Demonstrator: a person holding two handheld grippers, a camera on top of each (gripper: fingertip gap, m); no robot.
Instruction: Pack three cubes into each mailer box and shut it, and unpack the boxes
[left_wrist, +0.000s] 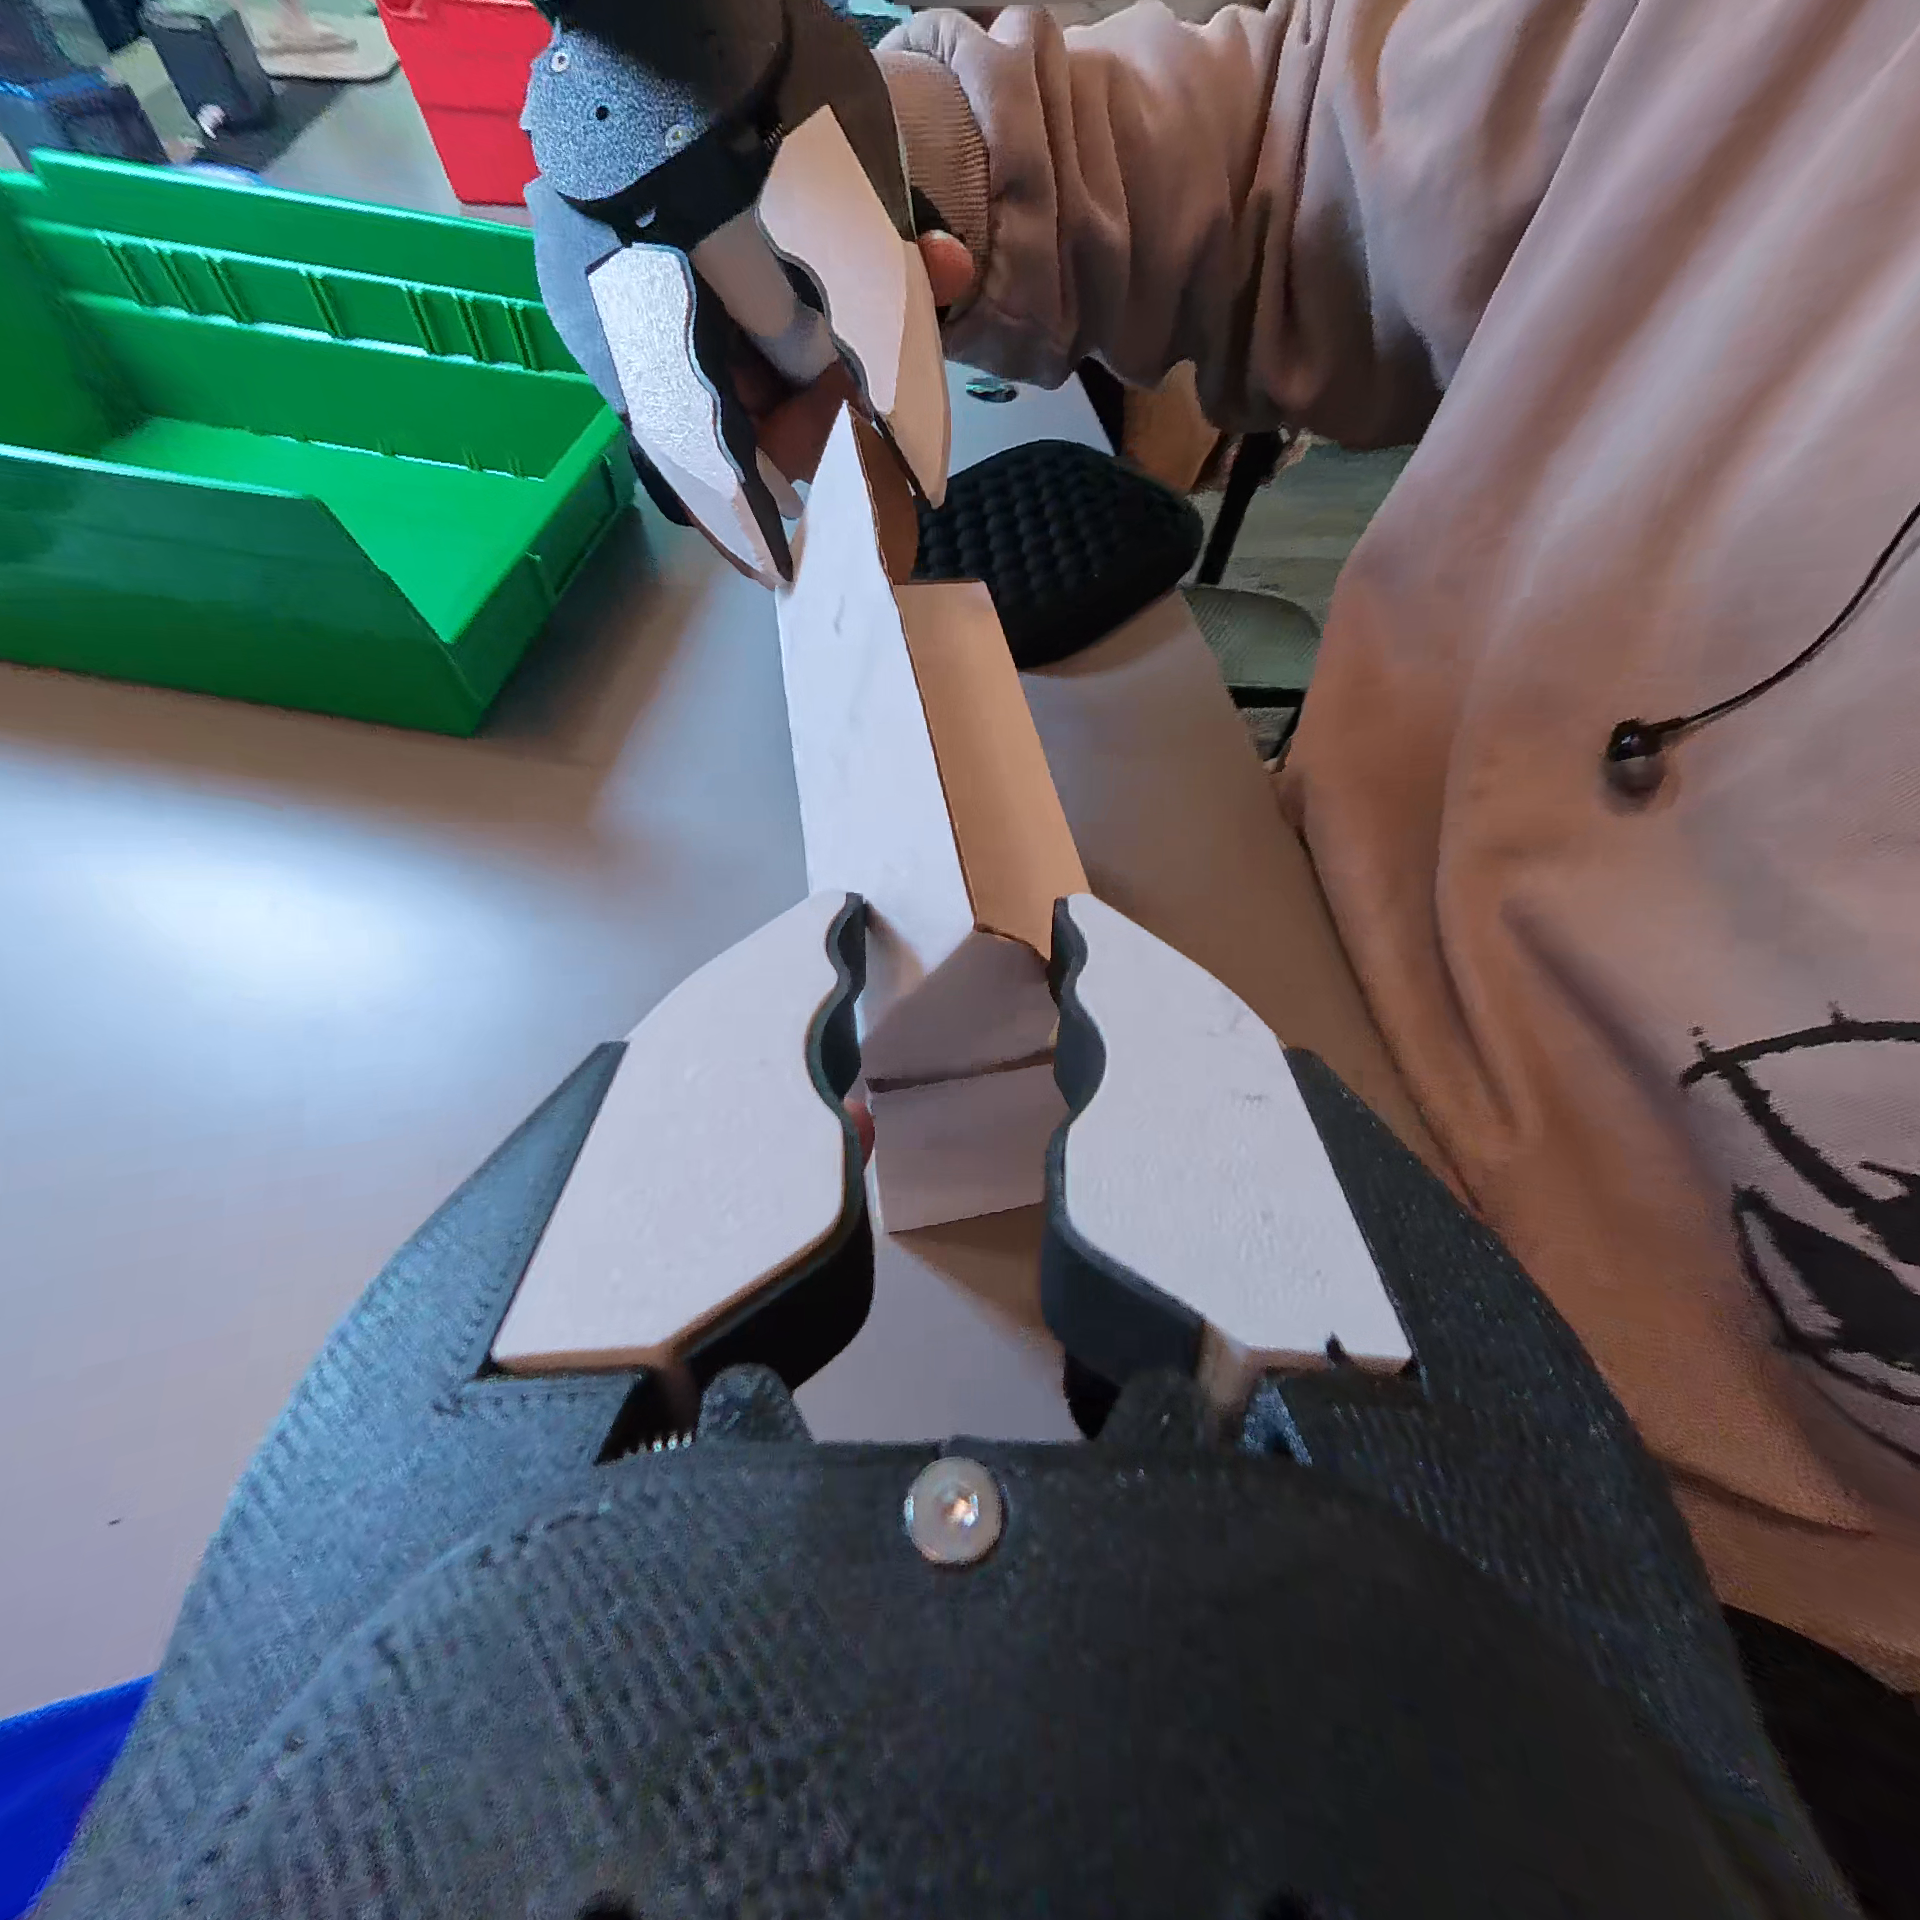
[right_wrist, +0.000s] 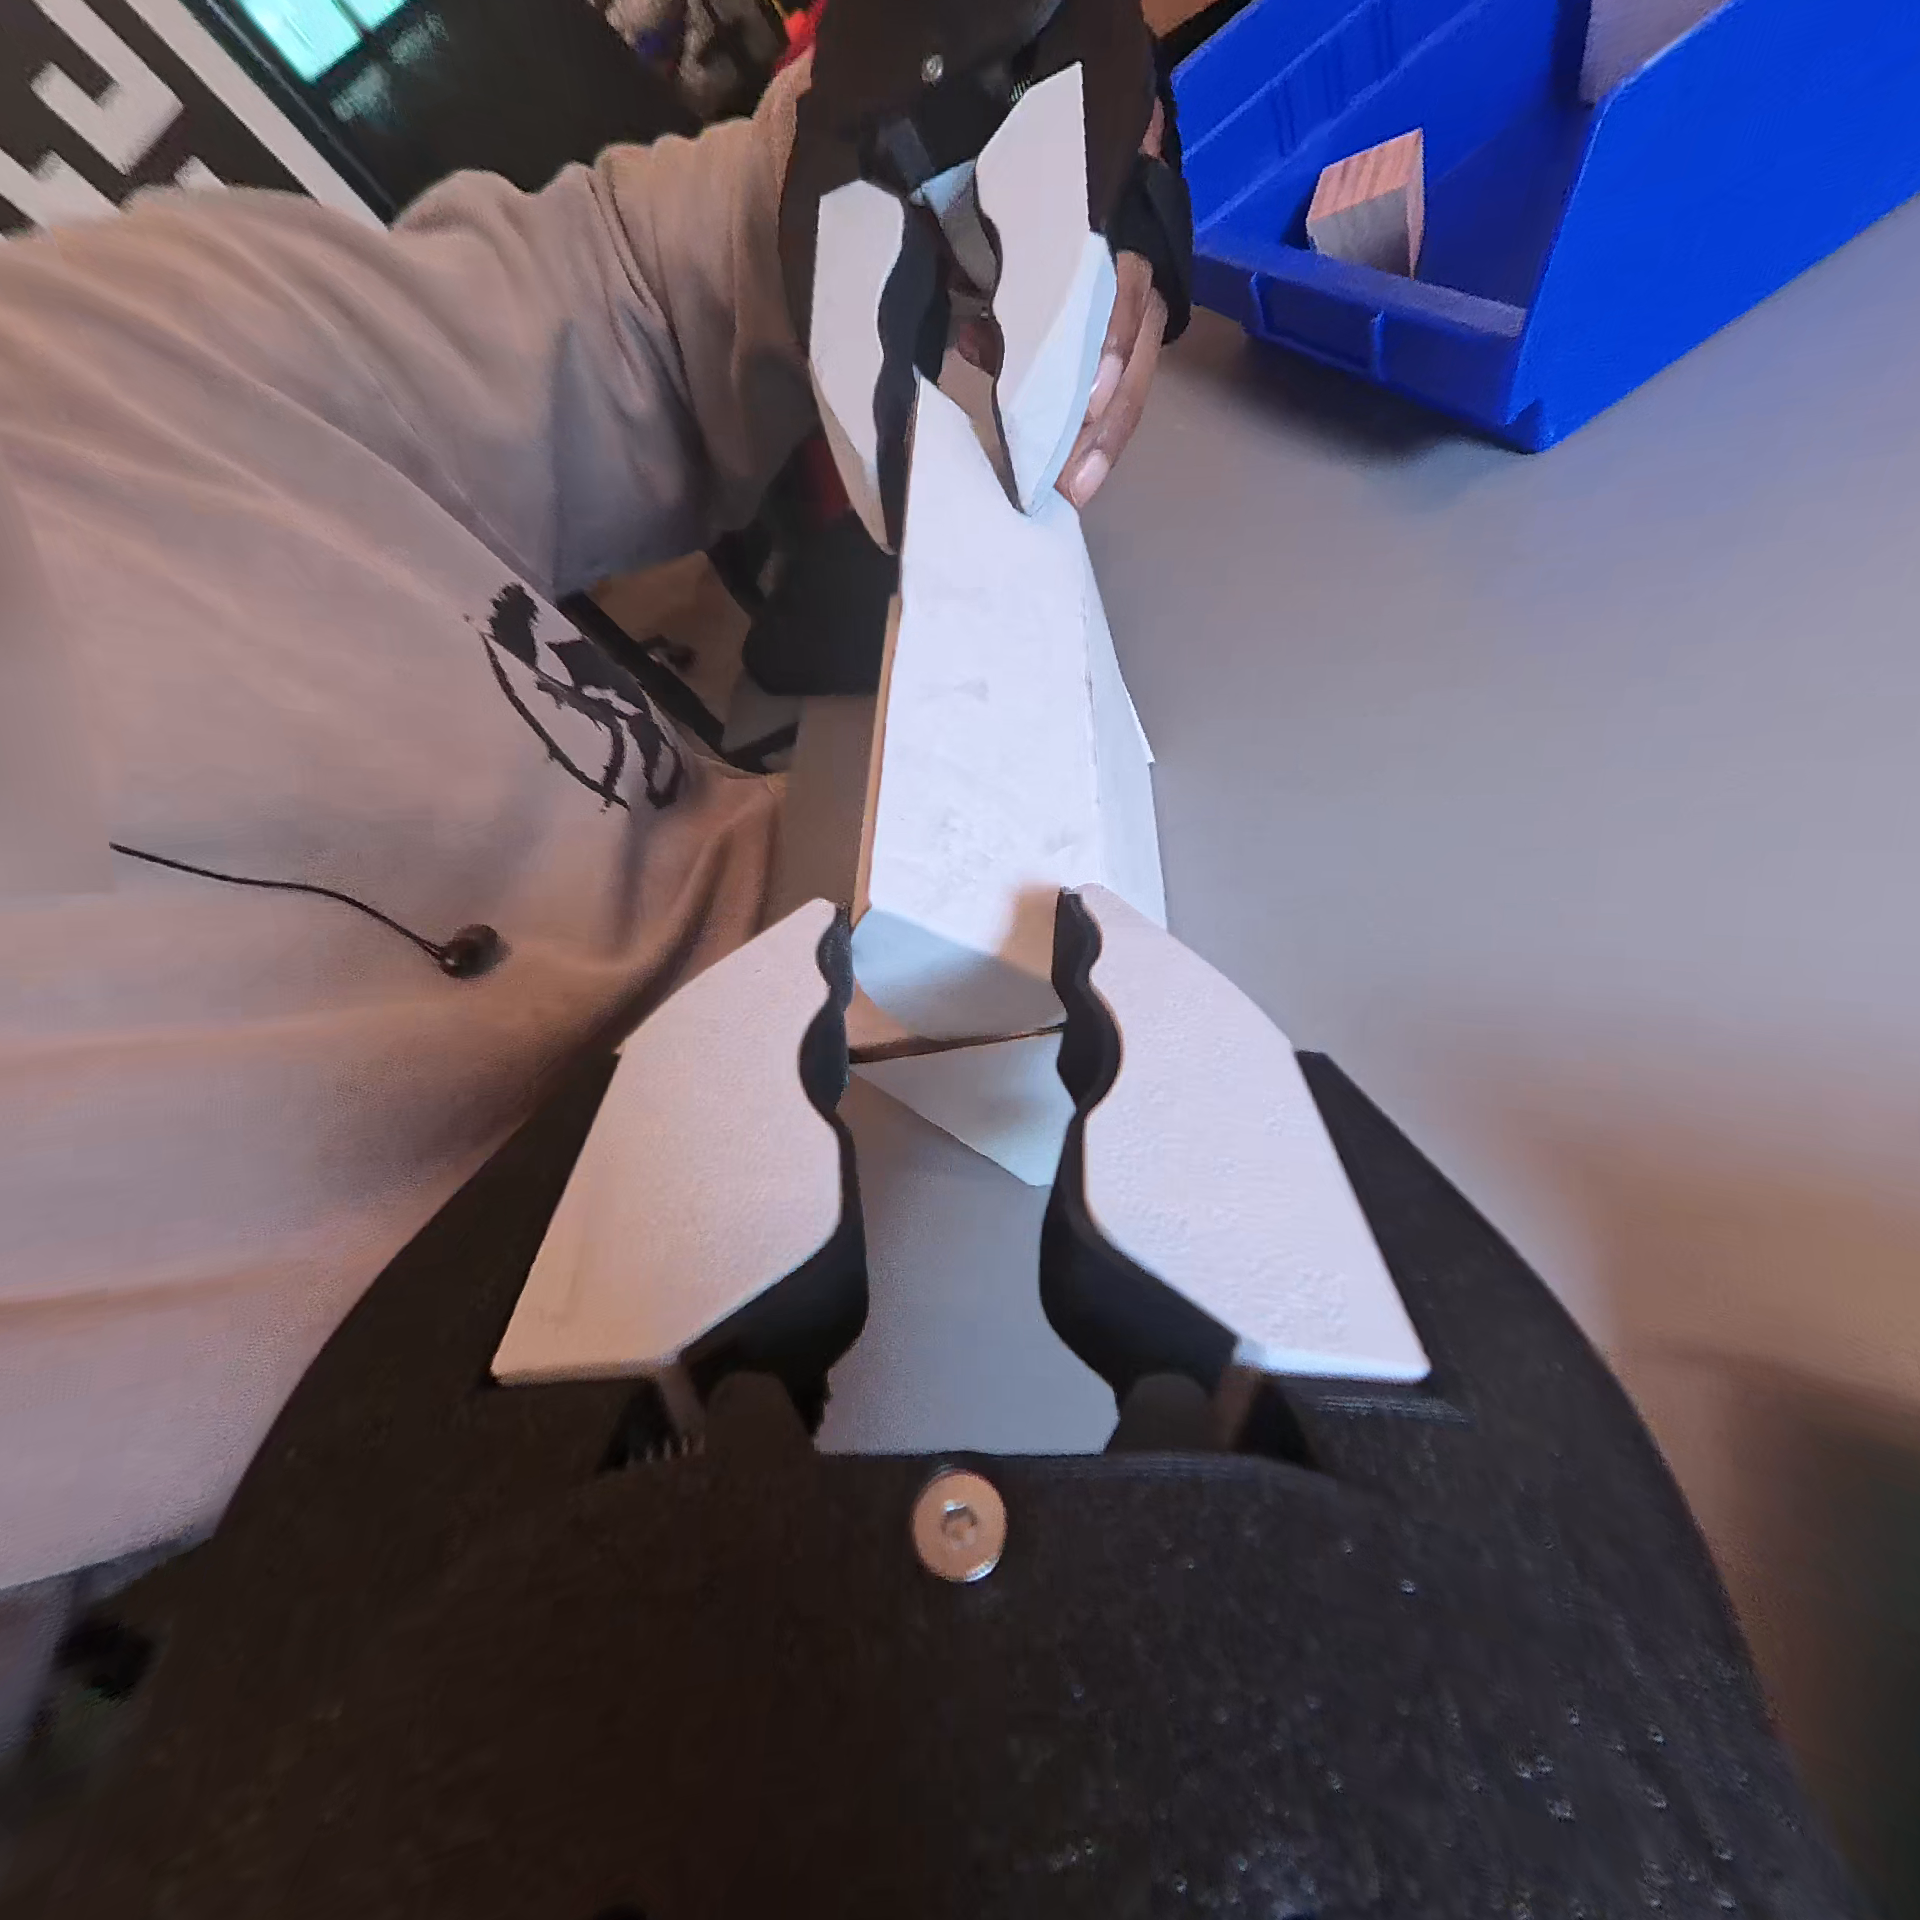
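A white mailer box (left_wrist: 873, 748) with a brown cardboard inside is held lengthwise between my two grippers, over the grey table (left_wrist: 312, 935). My left gripper (left_wrist: 956, 914) is shut on its near end. My right gripper (left_wrist: 857, 520) grips the far end. In the right wrist view the box (right_wrist: 987, 727) runs from my right gripper (right_wrist: 951, 904), shut on one end, to my left gripper (right_wrist: 956, 520) on the other. A brown flap stands partly up along the box's edge. One wooden cube (right_wrist: 1366, 208) lies in the blue bin (right_wrist: 1558, 312). What is inside the box is hidden.
A green bin (left_wrist: 260, 499) stands on the table to the left, with a red bin (left_wrist: 468, 94) behind it. The person in a beige hoodie (left_wrist: 1558, 623) sits close on the right. A black chair (left_wrist: 1049, 540) is past the table's edge. My right fingertips sit around 12 cm from my left ones. My right tips are about 40 cm from the wooden cube (right_wrist: 1366, 208), my left tips only 30 cm.
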